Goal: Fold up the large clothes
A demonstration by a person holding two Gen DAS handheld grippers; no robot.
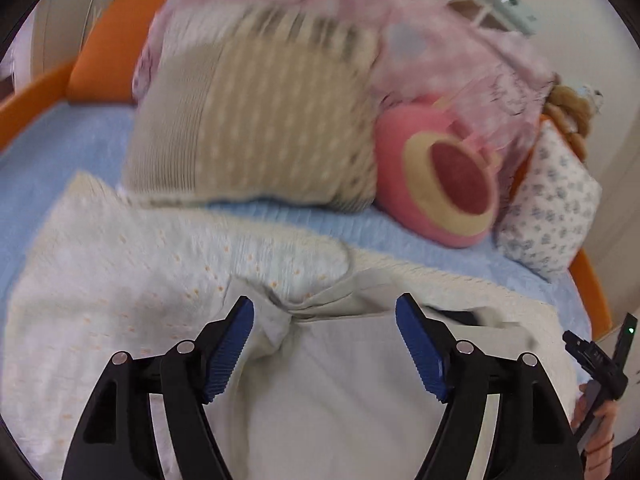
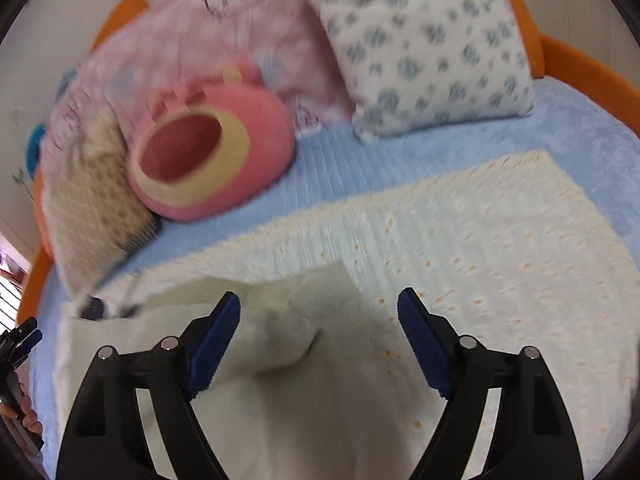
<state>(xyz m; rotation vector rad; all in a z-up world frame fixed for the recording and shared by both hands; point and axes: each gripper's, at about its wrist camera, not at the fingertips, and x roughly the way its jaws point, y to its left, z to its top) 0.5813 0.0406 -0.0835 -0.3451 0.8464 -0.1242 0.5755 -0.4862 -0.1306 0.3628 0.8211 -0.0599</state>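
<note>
The cream garment (image 1: 132,280) lies spread on the blue sheet (image 1: 60,148) of an orange-framed bed (image 1: 108,56), taking up the near half of the mattress. Its outer face is knitted and flecked with small orange marks; a smooth, paler layer is turned over on top of it close to the cameras, with a bunched crease in that layer.

Left gripper (image 1: 325,312): jaws spread wide, blue pads clear of the cloth. The crease lies between and just beyond them, but nothing is pinched. Right gripper (image 2: 319,304): jaws likewise spread, hanging over the folded-over edge, holding nothing. Each camera catches the other tool at its frame edge, with part of the hand (image 1: 596,420) that grips it.

At the head of the bed, well apart from the garment: a beige cushion (image 1: 260,132), a round pink plush (image 1: 436,184) beside it, a white floral pillow (image 1: 552,208), and a pink blanket (image 1: 360,12) heaped behind them. Both views are blurred, so fine detail of the fabric cannot be told.
</note>
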